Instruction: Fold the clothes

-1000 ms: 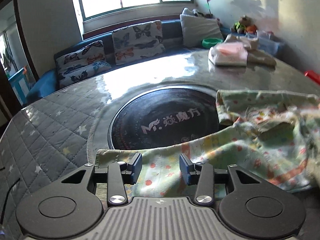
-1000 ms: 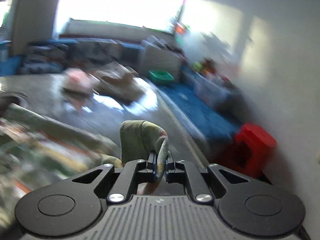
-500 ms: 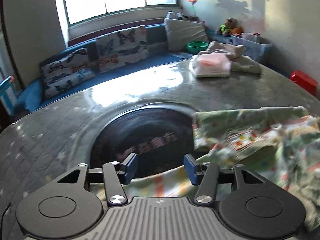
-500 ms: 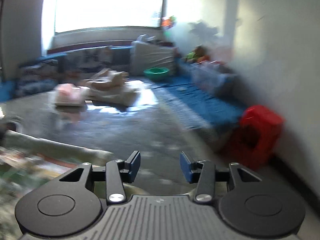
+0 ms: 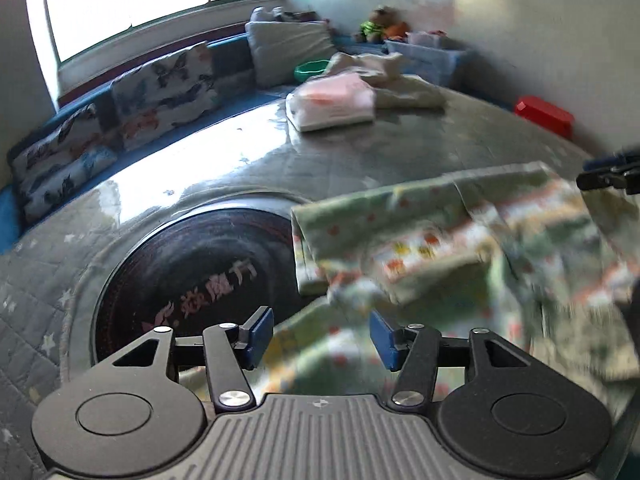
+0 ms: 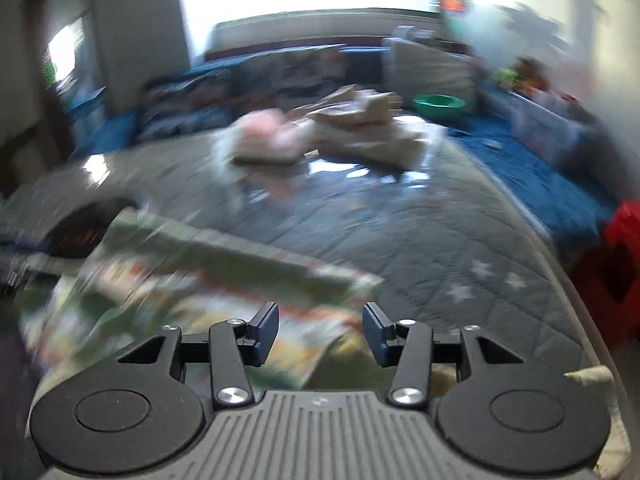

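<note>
A green garment with small coloured prints (image 5: 460,240) lies rumpled on the grey quilted table, partly folded over itself. It also shows blurred in the right wrist view (image 6: 192,280). My left gripper (image 5: 320,338) is open and empty, just above the garment's near edge. My right gripper (image 6: 319,332) is open and empty, above the garment's right end. The right gripper's tip (image 5: 608,176) shows at the far right of the left wrist view.
A round black inset with white lettering (image 5: 192,280) sits in the quilted table (image 5: 440,144). A pink folded pile (image 5: 332,100) and beige clothes (image 5: 400,84) lie at the far side. A red stool (image 6: 624,256) stands right. Butterfly cushions (image 5: 160,92) line a blue bench.
My right gripper opened and let go of the garment, then swung left over it. My left gripper stayed open and moved right, off the garment's left corner. The garment now lies more bunched.
</note>
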`<action>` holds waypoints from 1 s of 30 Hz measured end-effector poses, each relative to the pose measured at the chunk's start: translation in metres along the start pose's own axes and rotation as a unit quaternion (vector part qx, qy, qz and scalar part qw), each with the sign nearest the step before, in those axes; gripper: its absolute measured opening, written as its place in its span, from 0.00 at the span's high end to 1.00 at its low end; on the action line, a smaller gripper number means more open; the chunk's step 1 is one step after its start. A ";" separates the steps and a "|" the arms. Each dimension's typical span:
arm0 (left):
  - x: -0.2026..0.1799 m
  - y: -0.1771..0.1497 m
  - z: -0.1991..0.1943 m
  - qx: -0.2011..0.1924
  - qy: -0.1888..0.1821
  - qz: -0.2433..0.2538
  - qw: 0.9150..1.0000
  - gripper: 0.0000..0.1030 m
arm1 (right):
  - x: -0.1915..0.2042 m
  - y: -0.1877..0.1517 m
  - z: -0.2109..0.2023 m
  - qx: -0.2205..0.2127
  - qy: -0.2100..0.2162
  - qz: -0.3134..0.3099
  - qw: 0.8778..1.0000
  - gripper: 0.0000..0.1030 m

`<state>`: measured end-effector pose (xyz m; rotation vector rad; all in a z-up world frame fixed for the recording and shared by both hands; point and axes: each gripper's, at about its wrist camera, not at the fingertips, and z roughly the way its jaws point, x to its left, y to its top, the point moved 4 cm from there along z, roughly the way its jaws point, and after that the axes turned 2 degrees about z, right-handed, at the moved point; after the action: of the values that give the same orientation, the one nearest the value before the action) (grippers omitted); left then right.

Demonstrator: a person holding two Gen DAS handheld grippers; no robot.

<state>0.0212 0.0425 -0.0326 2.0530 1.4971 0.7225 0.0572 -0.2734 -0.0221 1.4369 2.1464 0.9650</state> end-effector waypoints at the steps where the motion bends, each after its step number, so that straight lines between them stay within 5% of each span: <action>1: -0.002 -0.005 -0.001 0.005 -0.008 0.000 1.000 0.44 | 0.009 -0.005 -0.001 0.007 0.008 -0.015 1.000 0.54; 7: -0.017 -0.028 -0.007 0.005 -0.017 0.040 0.999 0.39 | 0.041 -0.024 -0.010 0.027 0.057 -0.028 0.998 0.54; 10: -0.020 -0.035 -0.015 -0.005 -0.039 0.057 0.998 0.29 | 0.054 -0.030 -0.009 0.046 0.079 -0.038 0.995 0.54; 16: -0.028 -0.045 -0.019 -0.013 -0.050 0.081 0.995 0.30 | 0.073 -0.037 -0.001 0.062 0.096 -0.058 0.992 0.54; 22: -0.034 -0.051 -0.021 -0.015 -0.073 0.080 0.994 0.88 | 0.081 -0.046 0.004 0.071 0.093 -0.068 0.991 0.52; 24: -0.035 -0.053 -0.023 -0.016 -0.080 0.079 0.994 0.96 | 0.084 -0.048 0.002 0.075 0.099 -0.072 0.990 0.51; 30: -0.036 -0.066 -0.034 -0.009 -0.097 0.059 0.994 0.98 | 0.094 -0.054 -0.006 0.089 0.121 -0.097 0.984 0.51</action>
<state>-0.0564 0.0288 -0.0561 2.1445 1.2665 0.5600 -0.0202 -0.2022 -0.0515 1.2081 2.5521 0.9347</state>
